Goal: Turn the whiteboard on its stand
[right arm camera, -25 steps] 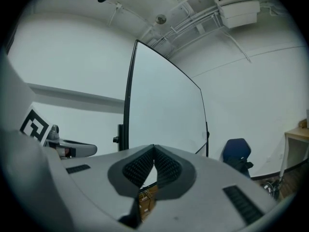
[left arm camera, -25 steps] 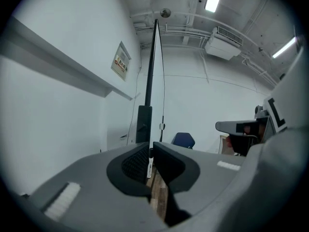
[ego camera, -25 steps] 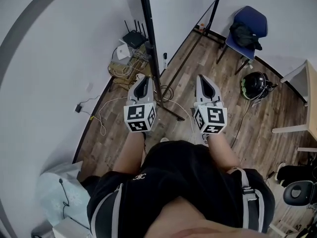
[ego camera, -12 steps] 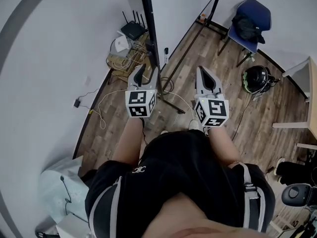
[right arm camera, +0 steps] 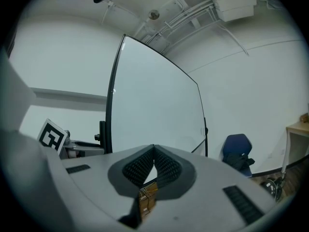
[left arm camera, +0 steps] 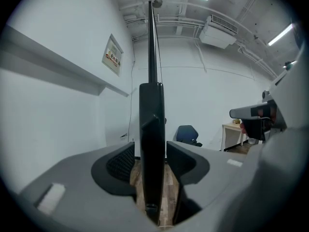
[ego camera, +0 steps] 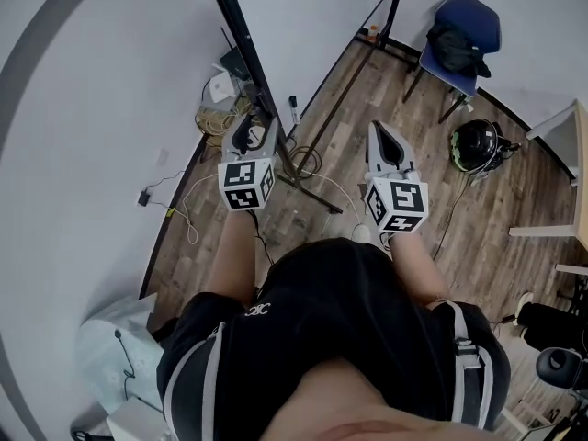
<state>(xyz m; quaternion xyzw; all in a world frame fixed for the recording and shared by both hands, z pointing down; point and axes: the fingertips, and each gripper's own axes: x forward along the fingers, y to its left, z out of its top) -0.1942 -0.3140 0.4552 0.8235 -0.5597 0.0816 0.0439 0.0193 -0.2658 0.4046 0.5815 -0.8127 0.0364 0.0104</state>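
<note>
The whiteboard (ego camera: 308, 16) stands on its black stand in front of me, and its broad white face (right arm camera: 154, 105) fills the right gripper view. Its black side edge (ego camera: 237, 30) runs down to my left gripper (ego camera: 253, 129). That gripper's jaws have just been opening and now straddle this edge (left arm camera: 152, 110) without pressing on it, as the left gripper view (left arm camera: 153, 150) shows. To the right of it, my right gripper (ego camera: 378, 129) hangs shut on nothing, its pads meeting (right arm camera: 153, 151), apart from the board.
The stand's floor foot (ego camera: 312, 196) lies between my grippers. A router and tangled cables (ego camera: 225, 90) sit by the wall on the left. A blue chair with a black bag (ego camera: 459, 39), a helmet (ego camera: 476, 145) and a table (ego camera: 574, 154) are on the right.
The left gripper's jaws went from shut to wide open, and it moved left and forward so that the board's black edge now stands between them. The right gripper shifted slightly and stays shut.
</note>
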